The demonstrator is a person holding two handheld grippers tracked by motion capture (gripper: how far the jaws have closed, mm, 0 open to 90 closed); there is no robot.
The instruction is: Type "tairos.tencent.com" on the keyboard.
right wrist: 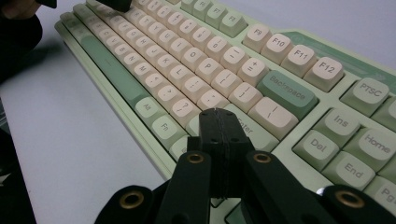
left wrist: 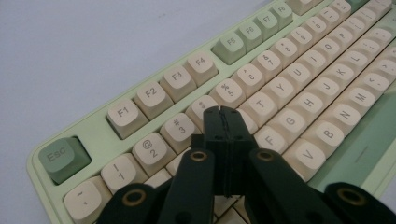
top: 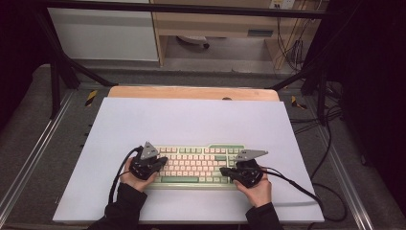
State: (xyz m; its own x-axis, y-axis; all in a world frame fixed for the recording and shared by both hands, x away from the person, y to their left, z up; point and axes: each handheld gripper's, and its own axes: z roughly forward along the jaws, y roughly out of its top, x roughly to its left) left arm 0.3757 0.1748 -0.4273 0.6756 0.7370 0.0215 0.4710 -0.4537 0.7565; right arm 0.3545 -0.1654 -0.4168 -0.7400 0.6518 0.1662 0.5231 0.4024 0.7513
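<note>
Two closed grippers poised over a keyboard near the front edge of the bench.

Green-and-cream keyboard lying flat on the white sheet covering the bench, close to its front edge and roughly centred between left and right edges. Left gripper held in the left hand over the keyboard's left end, jaws pressed together, nothing between them, tips above the number row close to the 4 key. Right gripper held in the right hand over the keyboard's right end, jaws likewise shut on nothing, tips near the Enter key, below Backspace. Contact with the keys impossible to judge. Cables trailing off toward the bench's right edge.
</note>
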